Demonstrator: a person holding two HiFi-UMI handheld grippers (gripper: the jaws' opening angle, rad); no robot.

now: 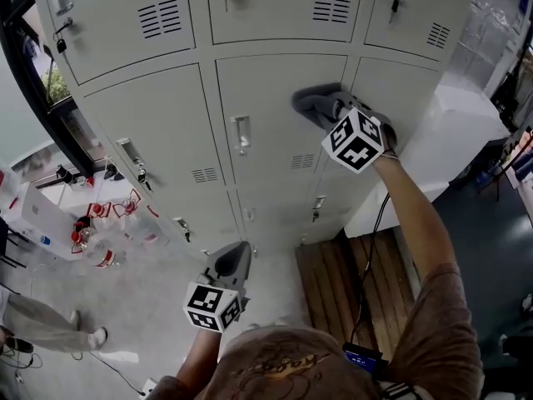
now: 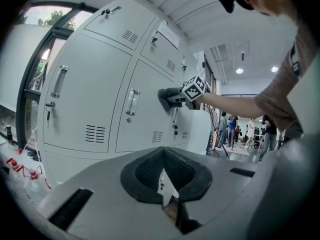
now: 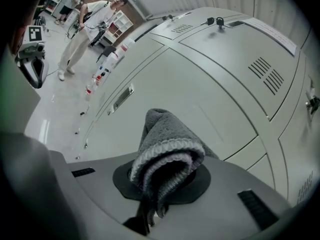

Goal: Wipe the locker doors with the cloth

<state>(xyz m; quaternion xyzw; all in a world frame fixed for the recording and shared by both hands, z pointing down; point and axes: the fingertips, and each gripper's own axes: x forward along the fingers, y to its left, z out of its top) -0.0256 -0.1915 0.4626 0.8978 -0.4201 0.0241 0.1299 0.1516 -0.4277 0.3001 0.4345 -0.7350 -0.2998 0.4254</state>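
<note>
The right gripper (image 1: 331, 108) is clamping the cloth (image 1: 311, 102) against the locker door (image 1: 275, 152), right of its handle (image 1: 241, 134). The left gripper (image 1: 231, 262) is hanging clenched and empty below it.

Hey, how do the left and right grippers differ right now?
The right gripper is shut on the grey cloth; the left gripper is shut on nothing. The right is raised, with the cloth at a locker door; the left hangs low, away from the lockers. Both carry a marker cube.

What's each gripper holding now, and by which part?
Right gripper is shut on the grey cloth, pinching a bunched fold; left gripper is shut, empty.
</note>
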